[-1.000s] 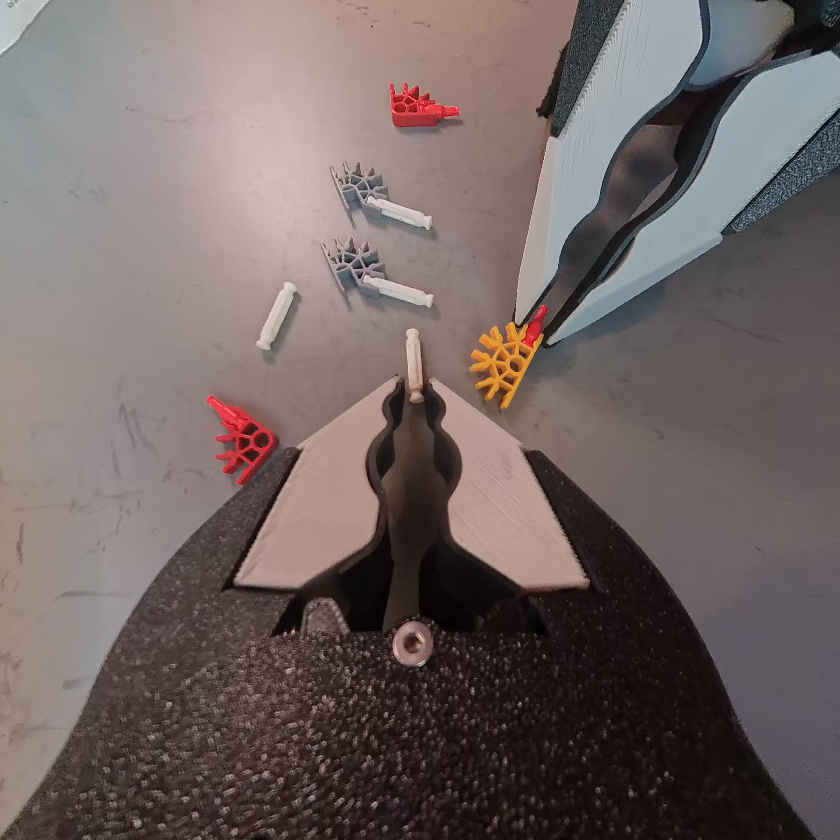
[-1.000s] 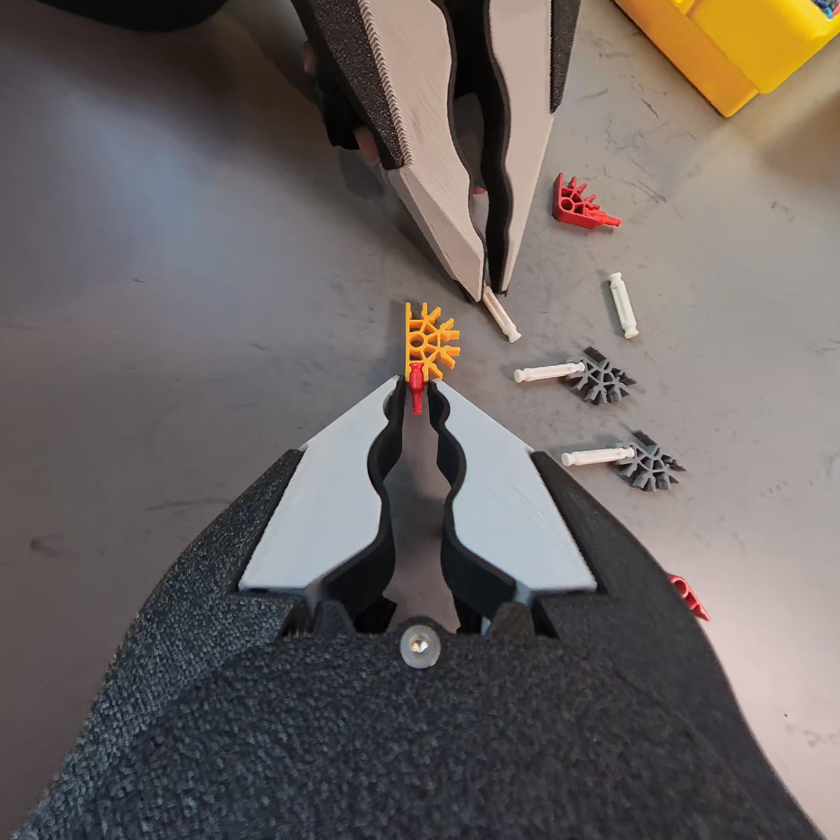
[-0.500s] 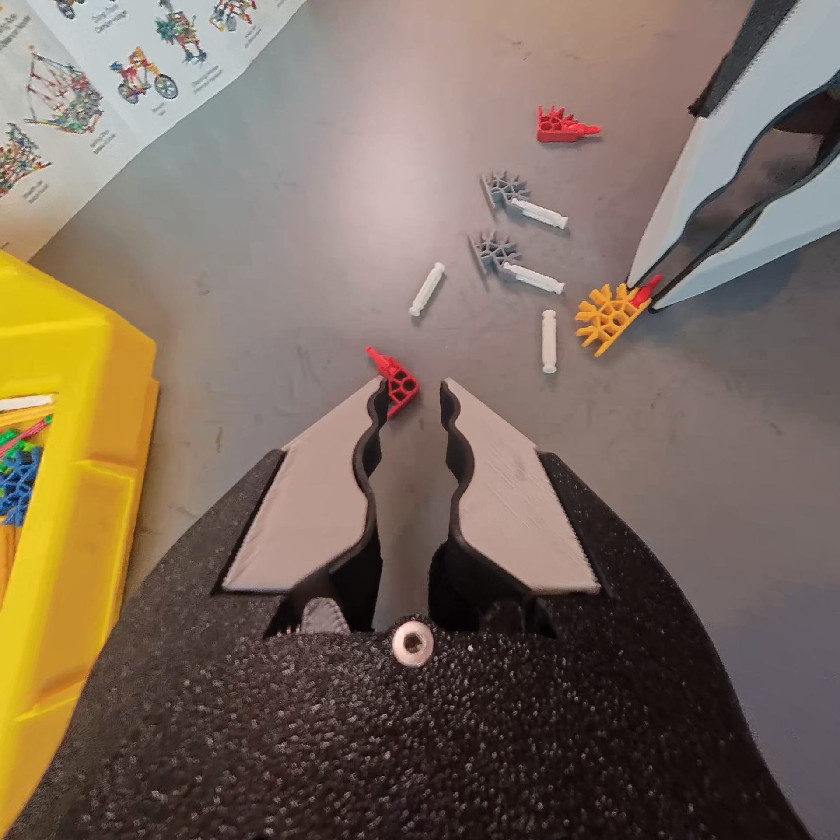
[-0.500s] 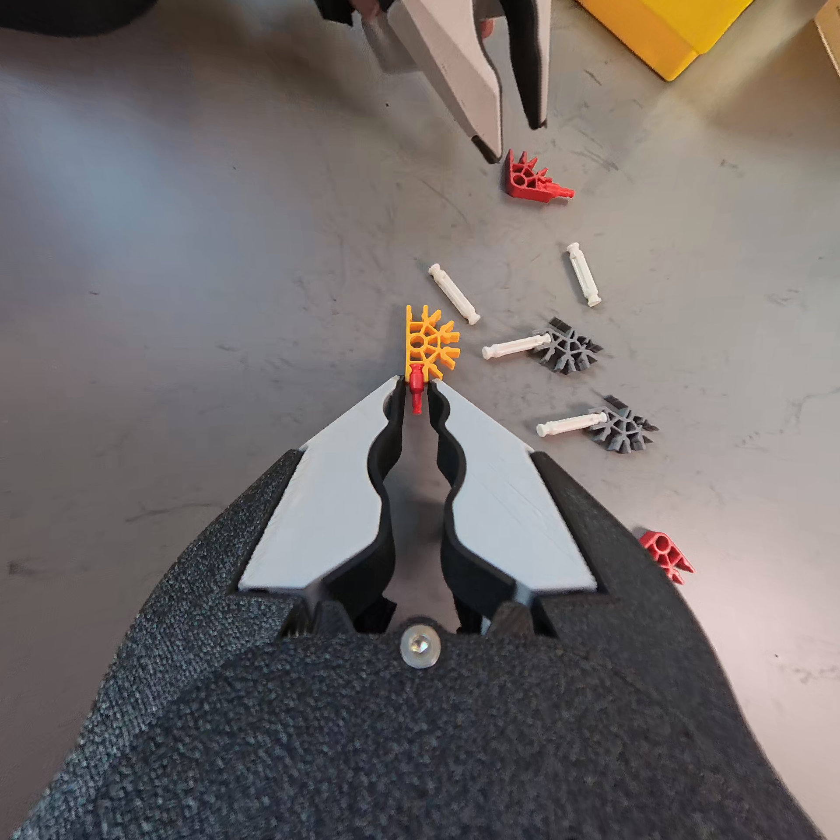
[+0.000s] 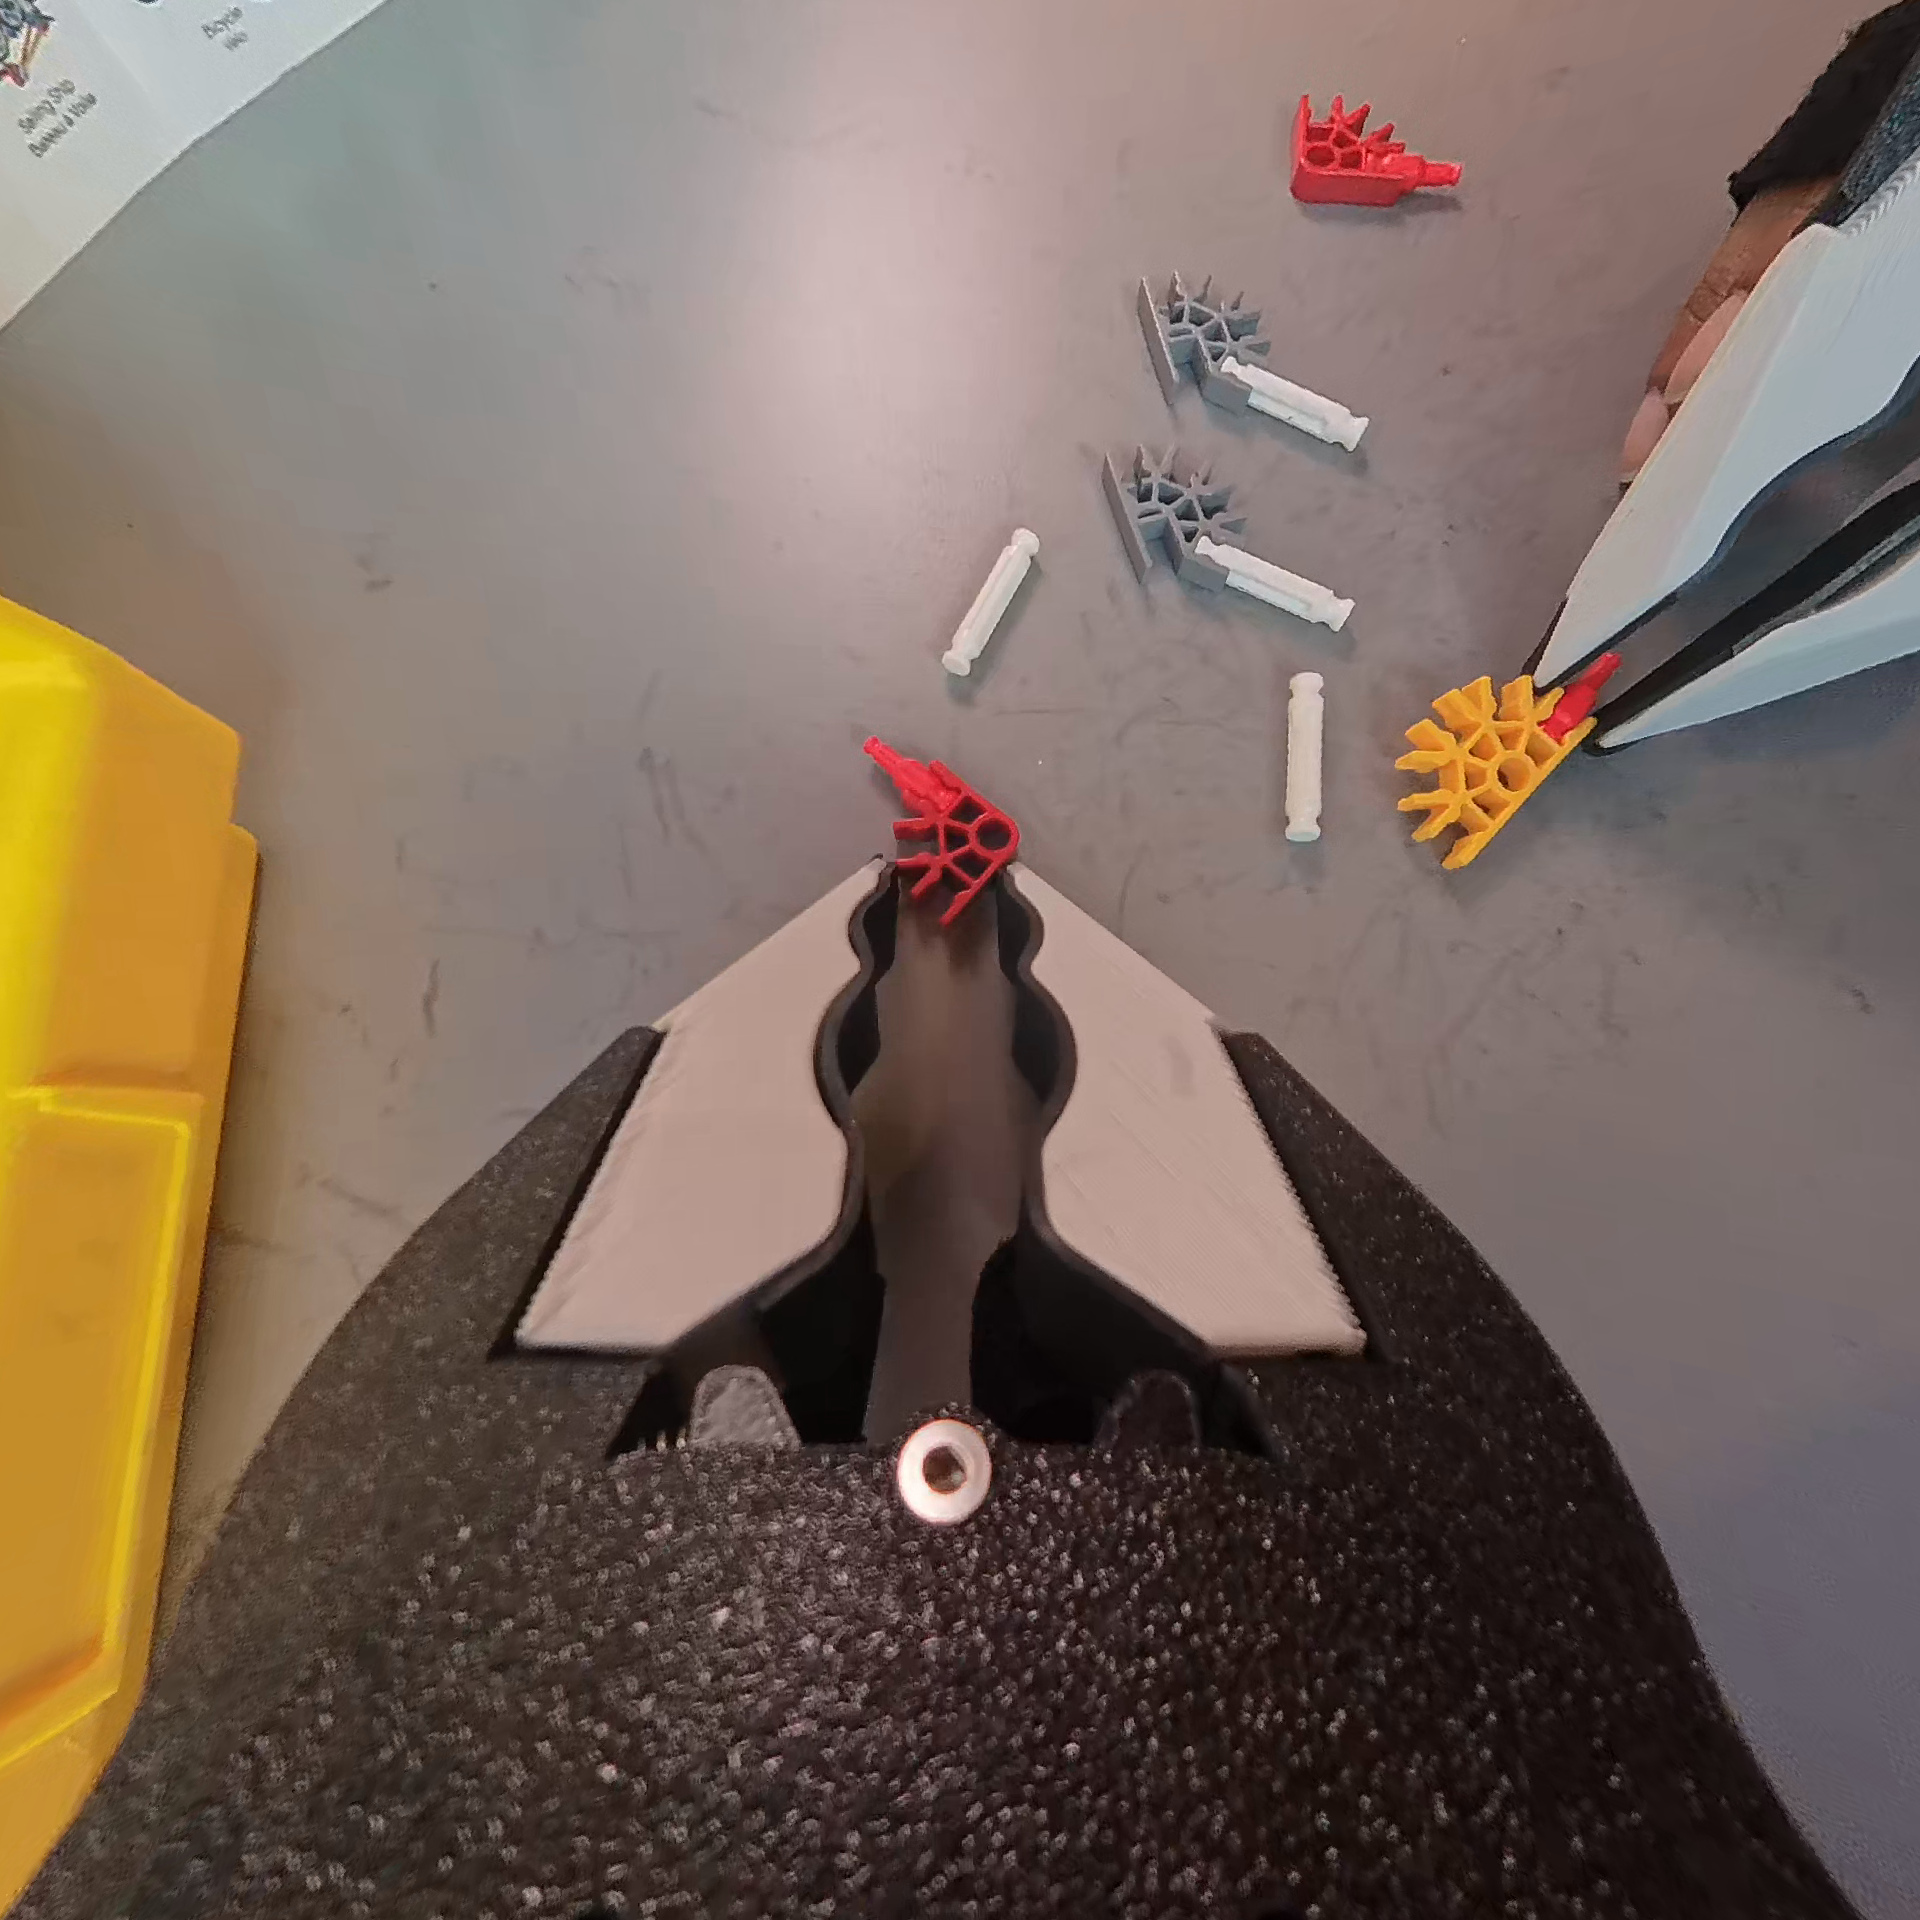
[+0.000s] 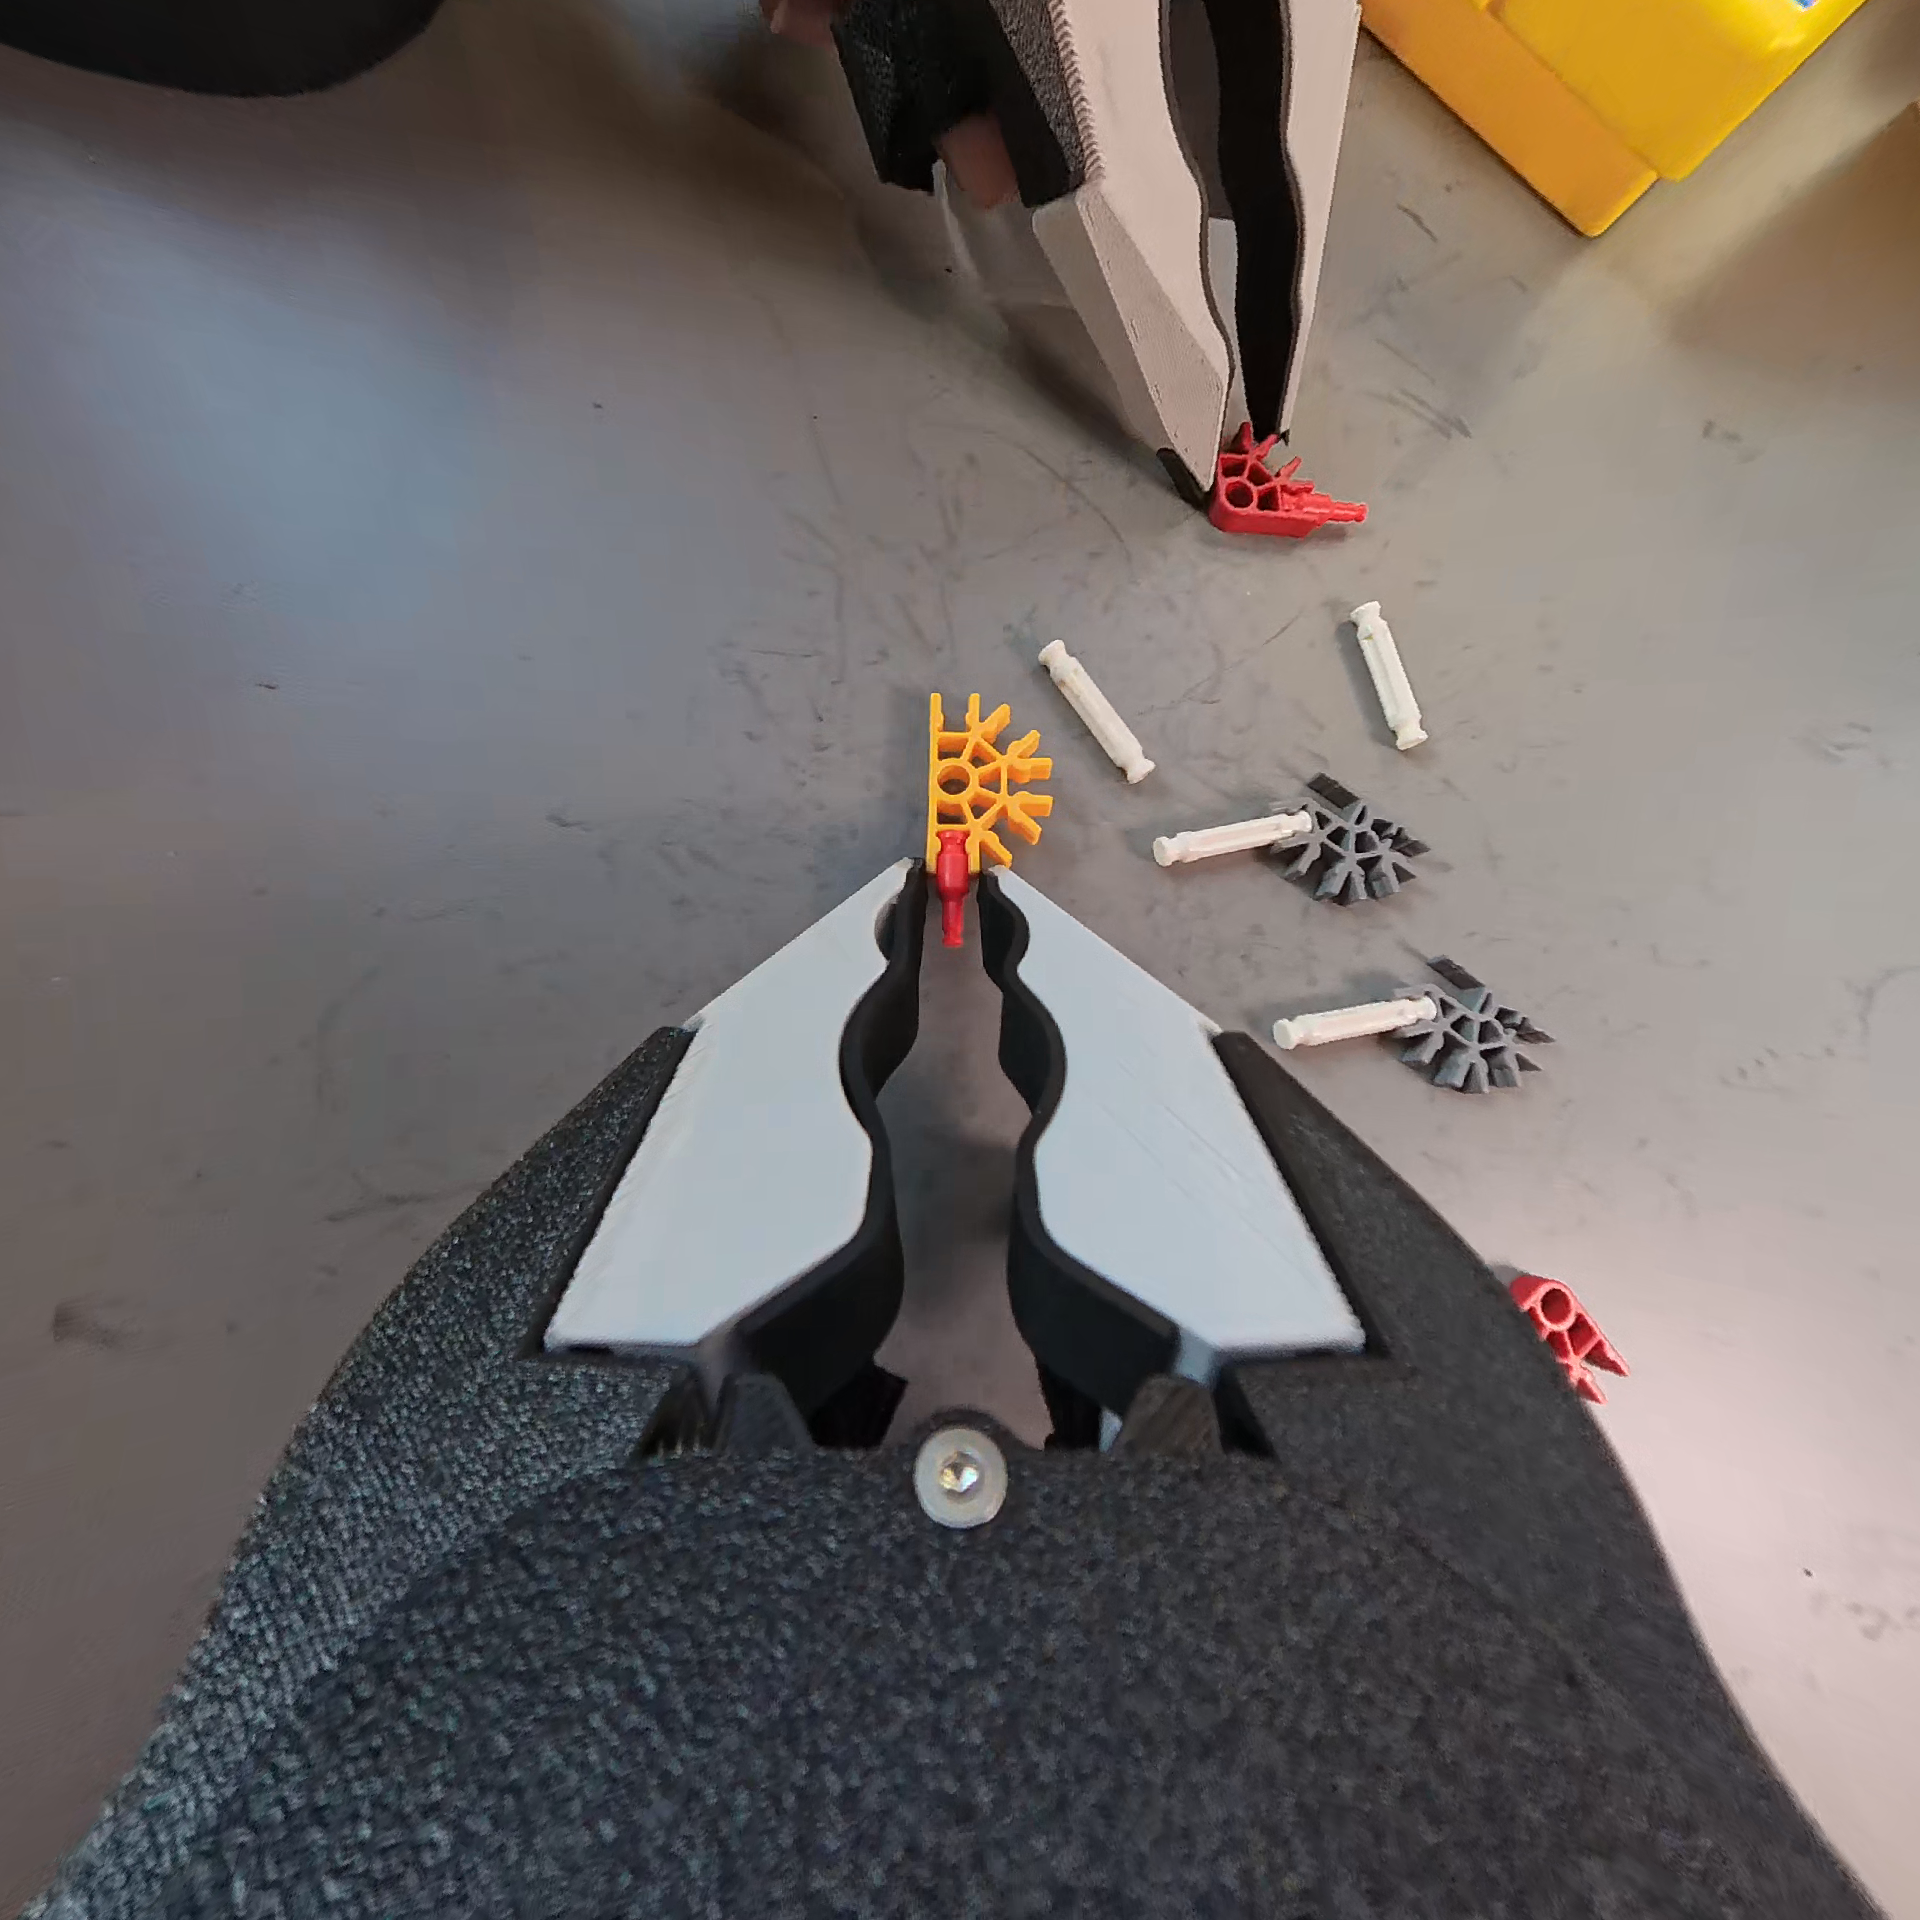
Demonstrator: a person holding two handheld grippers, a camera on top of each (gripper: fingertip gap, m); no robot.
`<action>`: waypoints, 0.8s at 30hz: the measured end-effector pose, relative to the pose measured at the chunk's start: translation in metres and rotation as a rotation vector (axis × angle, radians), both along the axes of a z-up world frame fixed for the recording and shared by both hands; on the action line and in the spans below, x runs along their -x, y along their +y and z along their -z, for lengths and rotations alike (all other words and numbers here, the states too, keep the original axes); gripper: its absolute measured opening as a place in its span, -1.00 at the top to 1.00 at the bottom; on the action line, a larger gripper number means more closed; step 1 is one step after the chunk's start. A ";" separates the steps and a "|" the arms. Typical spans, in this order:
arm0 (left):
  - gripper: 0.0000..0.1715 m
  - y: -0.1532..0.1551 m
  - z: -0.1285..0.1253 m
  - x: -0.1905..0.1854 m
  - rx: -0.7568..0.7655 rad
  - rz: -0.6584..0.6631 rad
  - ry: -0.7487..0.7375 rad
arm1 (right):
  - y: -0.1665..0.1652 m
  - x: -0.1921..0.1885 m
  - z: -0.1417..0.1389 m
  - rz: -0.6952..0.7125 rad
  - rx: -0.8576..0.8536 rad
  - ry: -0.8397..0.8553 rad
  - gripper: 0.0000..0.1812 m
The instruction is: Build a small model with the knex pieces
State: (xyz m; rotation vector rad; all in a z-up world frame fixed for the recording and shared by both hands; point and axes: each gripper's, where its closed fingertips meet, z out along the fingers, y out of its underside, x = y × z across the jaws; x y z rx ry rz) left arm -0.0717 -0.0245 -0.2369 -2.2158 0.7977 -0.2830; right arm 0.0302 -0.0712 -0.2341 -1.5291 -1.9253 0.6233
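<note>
Left wrist view:
- Left claw (image 5: pixel 940 868): fingers drawn together on a red corner connector (image 5: pixel 958 831), which sits pinched at the tips with its short red peg pointing away and to the left.
- Grey bench (image 5: pixel 520 436): bears all loose parts.
- 1 white rod (image 5: pixel 990 601) ahead of the tips, slightly left; 1 more white rod (image 5: pixel 1303 755) ahead to the right.
- 2 grey fan connectors, each with a white rod plugged in: the nearer (image 5: pixel 1174 509) and the farther (image 5: pixel 1205 332), both ahead and right of the claw.
- 1 second red connector (image 5: pixel 1351 156), farthest ahead, right.
- Yellow bin (image 5: pixel 94 1039) beside the claw on its left; a printed sheet (image 5: pixel 94 94) at far left.
- Right claw (image 5: pixel 1579 717) enters from the right.

Right wrist view:
- Right claw (image 6: pixel 951 883): fingers clamped on a small red rod (image 6: pixel 950 883), whose far end is plugged into a yellow fan connector (image 6: pixel 982 779) just beyond the tips.
- Left claw (image 6: pixel 1242 447) stands ahead and to the right, tips closed on the red corner connector (image 6: pixel 1262 494) at the bench surface (image 6: pixel 416 623).
- 2 loose white rods (image 6: pixel 1094 710) (image 6: pixel 1387 675) ahead right; 2 grey connector-and-rod pairs (image 6: pixel 1340 842) (image 6: pixel 1460 1029) to the right of the fingers.
- 1 red connector (image 6: pixel 1564 1335) beside the claw body, right, partly hidden.
- Yellow bin (image 6: pixel 1558 104) far ahead, right.
</note>
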 end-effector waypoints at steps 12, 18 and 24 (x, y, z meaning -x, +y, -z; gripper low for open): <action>0.79 -0.072 -0.046 -0.076 -0.135 0.537 -0.183 | -0.035 -0.008 0.001 -0.188 0.032 -0.037 0.90; 0.79 -0.087 -0.032 -0.091 -0.090 0.621 -0.168 | -0.034 -0.012 -0.013 -0.211 0.152 0.046 0.64; 0.79 -0.096 -0.033 -0.099 -0.084 0.665 -0.197 | -0.036 -0.007 -0.028 -0.248 0.183 0.152 0.59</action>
